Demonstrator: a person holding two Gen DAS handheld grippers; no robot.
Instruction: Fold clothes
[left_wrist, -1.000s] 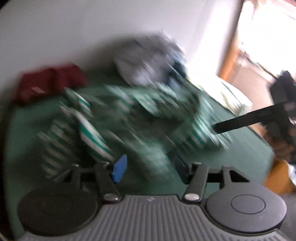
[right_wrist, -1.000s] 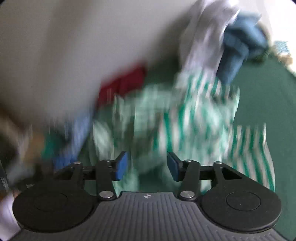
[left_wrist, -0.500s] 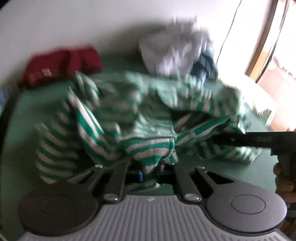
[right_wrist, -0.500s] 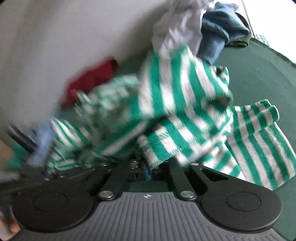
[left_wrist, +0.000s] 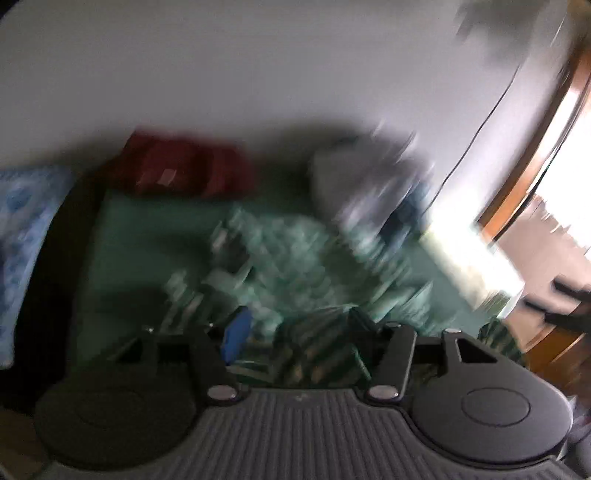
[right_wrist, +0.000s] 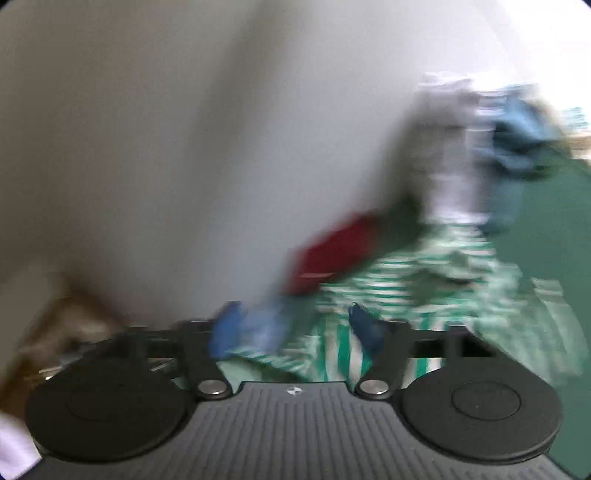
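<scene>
A green-and-white striped garment (left_wrist: 295, 251) lies crumpled on the green table cover (left_wrist: 147, 229), blurred by motion. My left gripper (left_wrist: 301, 332) is open, with a fold of the striped cloth lying between its fingers (left_wrist: 236, 336). In the right wrist view the same striped garment (right_wrist: 424, 280) spreads to the right. My right gripper (right_wrist: 293, 330) is open too, and a striped edge sits low between its blue pads (right_wrist: 225, 332). Whether the cloth touches either set of pads is too blurred to tell.
A folded dark red garment (left_wrist: 181, 173) lies at the back by the white wall, also visible as the red garment (right_wrist: 332, 251). A heap of grey, white and blue clothes (left_wrist: 369, 177) stands at the back right. Blue patterned fabric (left_wrist: 22, 229) is at the far left.
Half a second ago both grippers were shut on the striped garment. Now both stand open, and both cameras have swung upward toward the wall.
</scene>
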